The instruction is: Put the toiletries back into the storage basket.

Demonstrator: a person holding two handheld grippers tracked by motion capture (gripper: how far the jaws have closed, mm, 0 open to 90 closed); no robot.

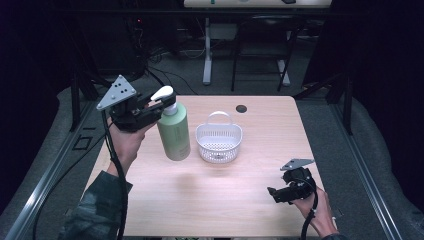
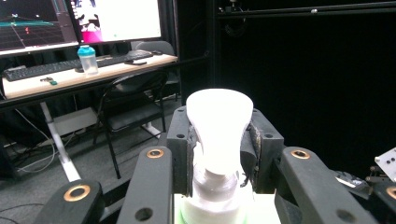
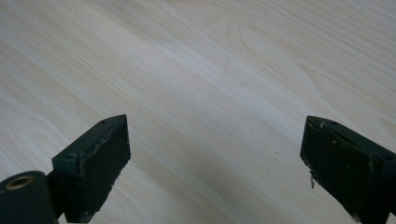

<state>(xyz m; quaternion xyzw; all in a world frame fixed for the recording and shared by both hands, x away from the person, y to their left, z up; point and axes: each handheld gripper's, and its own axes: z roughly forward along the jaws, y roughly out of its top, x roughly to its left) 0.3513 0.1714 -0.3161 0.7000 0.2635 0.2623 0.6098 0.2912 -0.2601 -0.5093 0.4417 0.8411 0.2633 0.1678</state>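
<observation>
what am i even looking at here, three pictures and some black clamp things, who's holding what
A person sits at a wooden table holding a hand-held clamp tool in each hand. The high view looks down from above; each of the other two pictures comes from a camera riding on one tool. The left gripper has its jaws shut on the white pump neck of a green bottle, lifting it beside a white basket. The right gripper is open over bare wood, holding nothing.

You have 1 pale green bottle (image 1: 174, 134) with white pump (image 1: 162, 93); 1 white perforated basket (image 1: 218, 141); light woodgrain table (image 1: 210, 200).
</observation>
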